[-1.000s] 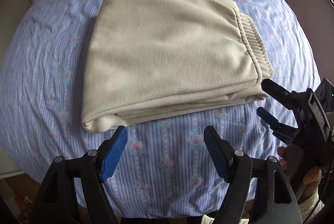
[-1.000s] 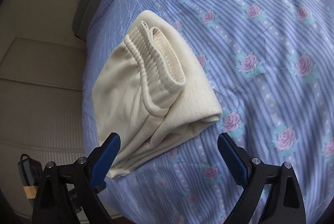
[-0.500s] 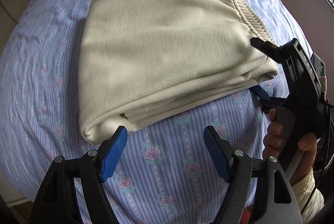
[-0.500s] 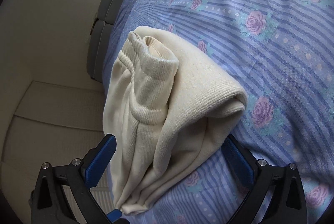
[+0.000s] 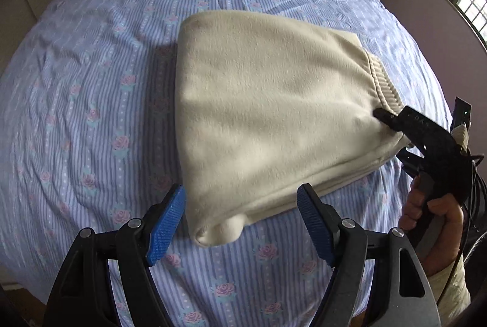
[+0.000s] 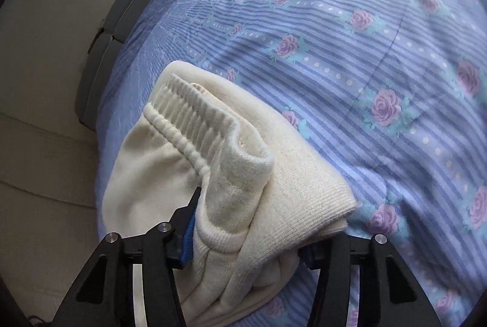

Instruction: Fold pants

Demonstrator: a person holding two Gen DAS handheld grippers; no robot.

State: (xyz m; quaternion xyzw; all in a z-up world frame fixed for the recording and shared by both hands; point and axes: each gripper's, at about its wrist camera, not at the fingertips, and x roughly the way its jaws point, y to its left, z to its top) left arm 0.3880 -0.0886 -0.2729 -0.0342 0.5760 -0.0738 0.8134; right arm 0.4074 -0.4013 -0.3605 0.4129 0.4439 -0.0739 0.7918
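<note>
The cream pants point(image 5: 274, 114) lie folded into a thick stack on the bed, ribbed waistband point(image 5: 383, 83) at the right end. My left gripper point(image 5: 242, 223) is open, its blue pads on either side of the stack's near left corner, not gripping it. My right gripper point(image 5: 392, 126) is shut on the stack's right end by the waistband. In the right wrist view the folded layers point(image 6: 258, 205) fill the space between the fingers point(image 6: 188, 232), with the waistband point(image 6: 197, 114) just beyond.
The bed is covered with a blue striped sheet with pink roses point(image 5: 121, 83). A grey bed edge point(image 6: 100, 59) and beige floor point(image 6: 39, 144) lie to the left in the right wrist view. A window point(image 5: 471, 7) is at the far right.
My right gripper has closed on the waistband end of the stack. My left gripper has moved in so the near corner sits between its open pads.
</note>
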